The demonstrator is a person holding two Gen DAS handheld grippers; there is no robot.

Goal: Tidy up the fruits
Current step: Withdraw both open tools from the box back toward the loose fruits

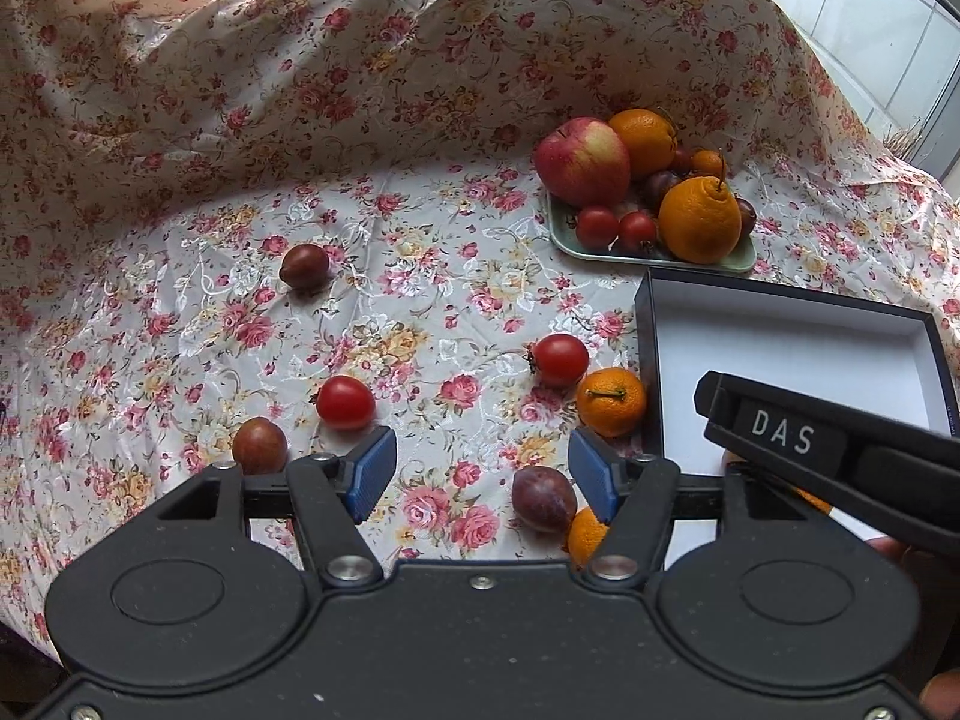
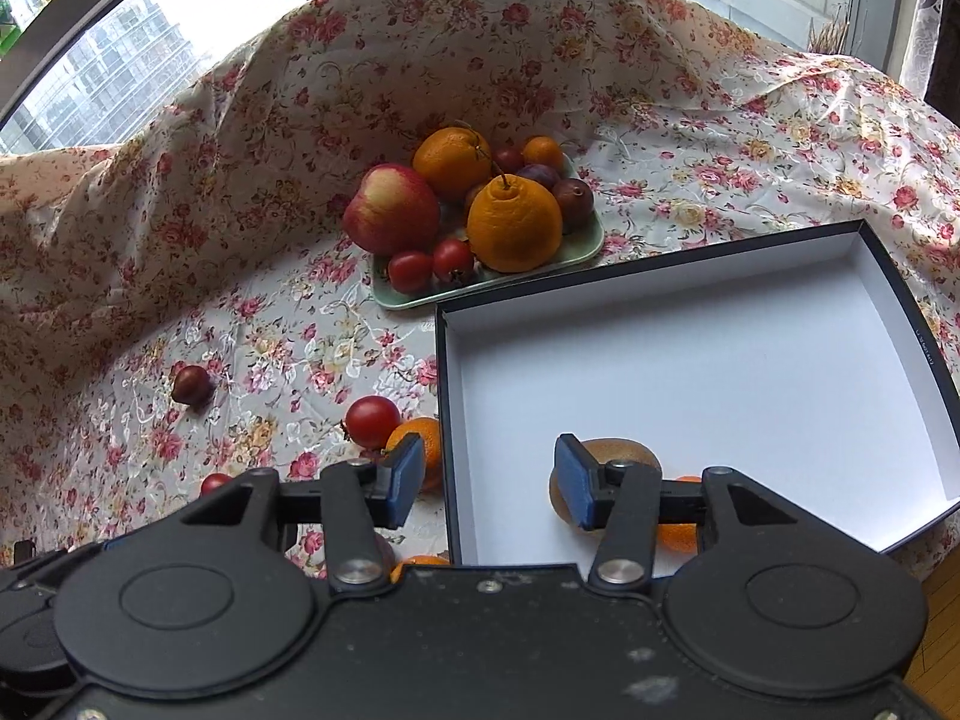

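Observation:
A black box with a white inside (image 1: 780, 354) (image 2: 720, 372) lies on the floral cloth at the right. A kiwi (image 2: 630, 456) and a small orange (image 2: 678, 531) lie in its near corner, behind my right gripper's finger. Loose fruit lies on the cloth: two red tomatoes (image 1: 345, 402) (image 1: 559, 360), a mandarin (image 1: 611, 401), dark plums (image 1: 304, 266) (image 1: 259, 445) (image 1: 543, 499). My left gripper (image 1: 483, 474) is open and empty above the cloth, the plum just inside its right finger. My right gripper (image 2: 487, 480) is open and empty over the box's left wall.
A green tray (image 1: 741, 255) (image 2: 591, 246) at the back holds an apple (image 1: 582, 161), large oranges (image 1: 699, 219), tomatoes and plums. The floral cloth rises in folds behind (image 1: 300, 60). A window lies beyond.

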